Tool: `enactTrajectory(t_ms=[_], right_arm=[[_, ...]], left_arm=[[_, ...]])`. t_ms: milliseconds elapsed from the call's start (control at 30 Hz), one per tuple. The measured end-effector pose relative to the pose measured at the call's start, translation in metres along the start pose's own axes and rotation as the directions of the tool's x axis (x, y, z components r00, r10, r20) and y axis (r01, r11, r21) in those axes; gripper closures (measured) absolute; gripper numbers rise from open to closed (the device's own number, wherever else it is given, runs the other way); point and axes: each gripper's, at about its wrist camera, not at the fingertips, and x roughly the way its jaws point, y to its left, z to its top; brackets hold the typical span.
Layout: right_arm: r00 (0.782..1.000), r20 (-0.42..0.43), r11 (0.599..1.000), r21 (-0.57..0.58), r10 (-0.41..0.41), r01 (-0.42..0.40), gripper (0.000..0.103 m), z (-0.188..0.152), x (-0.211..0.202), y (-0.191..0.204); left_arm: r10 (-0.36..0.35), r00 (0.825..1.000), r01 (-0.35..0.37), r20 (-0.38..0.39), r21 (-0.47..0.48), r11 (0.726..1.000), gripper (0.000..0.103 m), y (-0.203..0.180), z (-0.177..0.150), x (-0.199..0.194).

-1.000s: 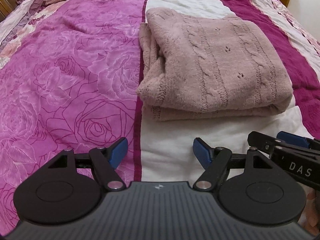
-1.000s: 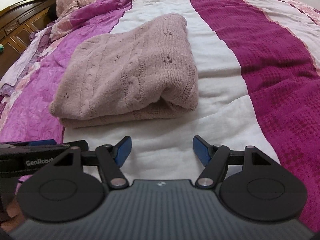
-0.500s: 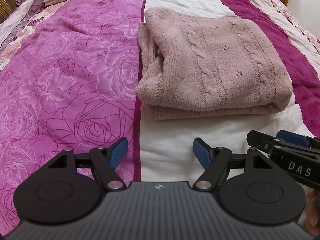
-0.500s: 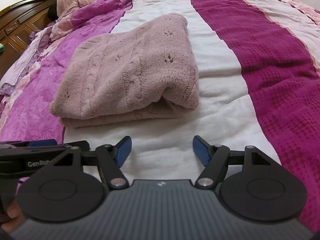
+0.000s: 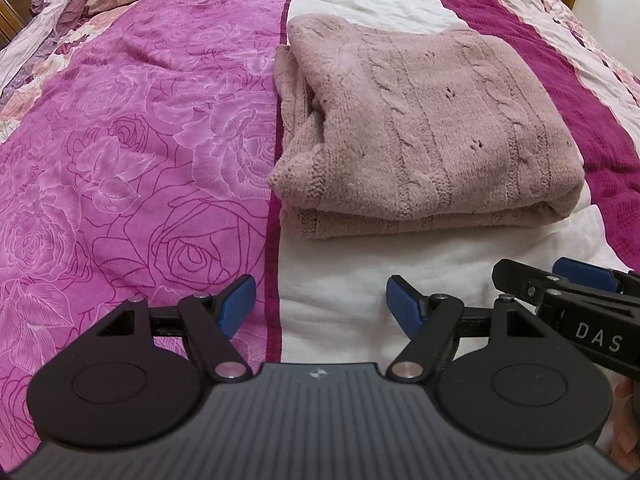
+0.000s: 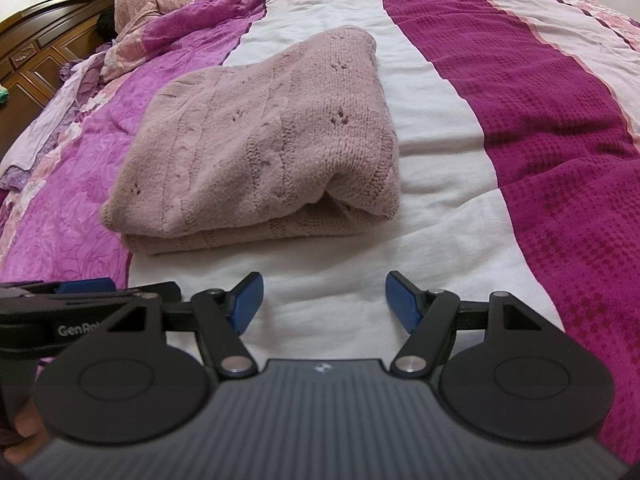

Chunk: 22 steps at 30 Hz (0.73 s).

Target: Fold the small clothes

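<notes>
Right wrist: folded sweater (image 6: 264, 148) on bedspread (image 6: 540, 100).

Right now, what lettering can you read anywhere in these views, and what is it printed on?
"DAS": white letters on the black body of the right gripper, seen in the left wrist view.
"GenRo", cut off by a linkage: on the black body of the left gripper, in the right wrist view.
The sweater and bedspread show no text.
</notes>
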Motion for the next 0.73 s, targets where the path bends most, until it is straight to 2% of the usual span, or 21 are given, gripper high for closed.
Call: enactTrajectory(t_ms=[733], right_arm=[[1.0,0.0,1.0,0.001,0.001,-0.001,0.033,-0.0001,0.0001,0.0004]], left_arm=[[-0.008,1.0,0.008,-0.013,0.005,1.0,0.025,-0.0018,-0.0019,0.0008]])
